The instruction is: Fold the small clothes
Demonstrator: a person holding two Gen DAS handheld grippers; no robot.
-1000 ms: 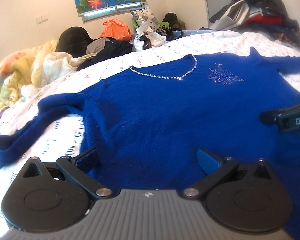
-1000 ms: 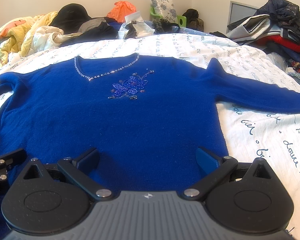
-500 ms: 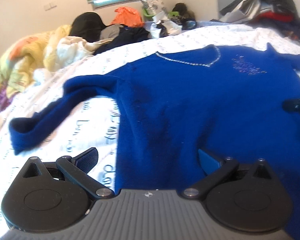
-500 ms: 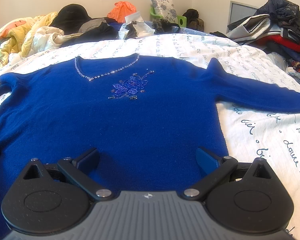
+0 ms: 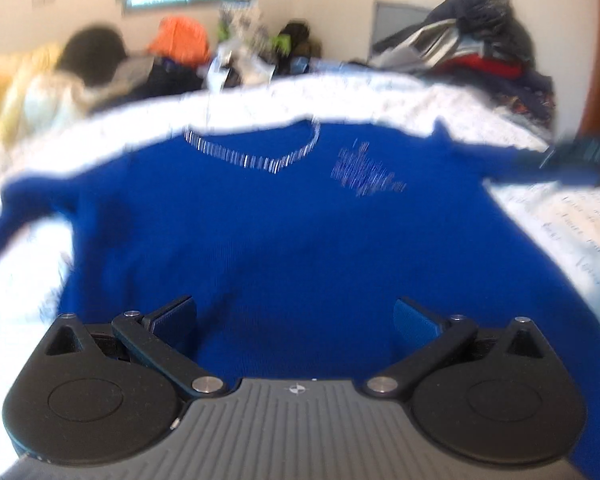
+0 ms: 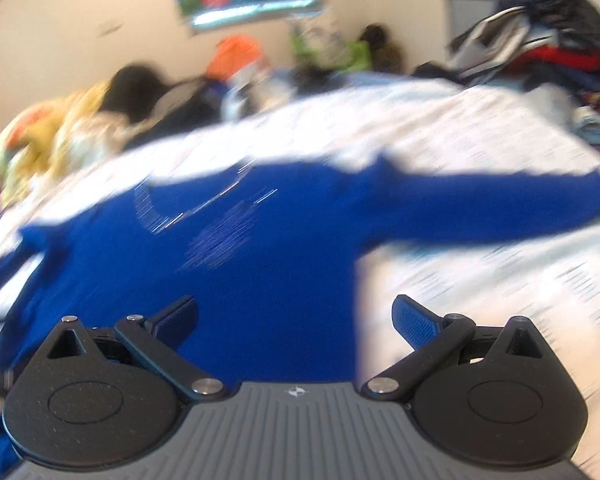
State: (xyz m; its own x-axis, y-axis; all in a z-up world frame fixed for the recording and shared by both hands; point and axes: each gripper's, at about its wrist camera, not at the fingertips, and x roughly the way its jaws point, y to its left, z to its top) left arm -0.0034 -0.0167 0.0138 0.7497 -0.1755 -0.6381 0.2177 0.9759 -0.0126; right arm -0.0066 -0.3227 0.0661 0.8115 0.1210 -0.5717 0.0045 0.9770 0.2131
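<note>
Fingers (image 5: 294, 316) (image 6: 296, 316) of both grippers spread wide — blue sweater (image 5: 300, 240) flat on bedsheet (image 6: 480, 280).

Both views were motion-blurred. The blue sweater (image 5: 300, 240) lay flat across the middle of the bed, and nothing stood on it. Bare printed bedsheet (image 6: 480, 280) was open to its right, under the outstretched right sleeve (image 6: 500, 208), and another strip showed by the left sleeve (image 5: 28, 208). The far edge was blocked: a yellow quilt (image 6: 52, 136) heaped at the left, a row of dark clothes and an orange bag (image 5: 180, 36) along the wall, and a tall clothes pile (image 5: 480, 40) at the right corner.
</note>
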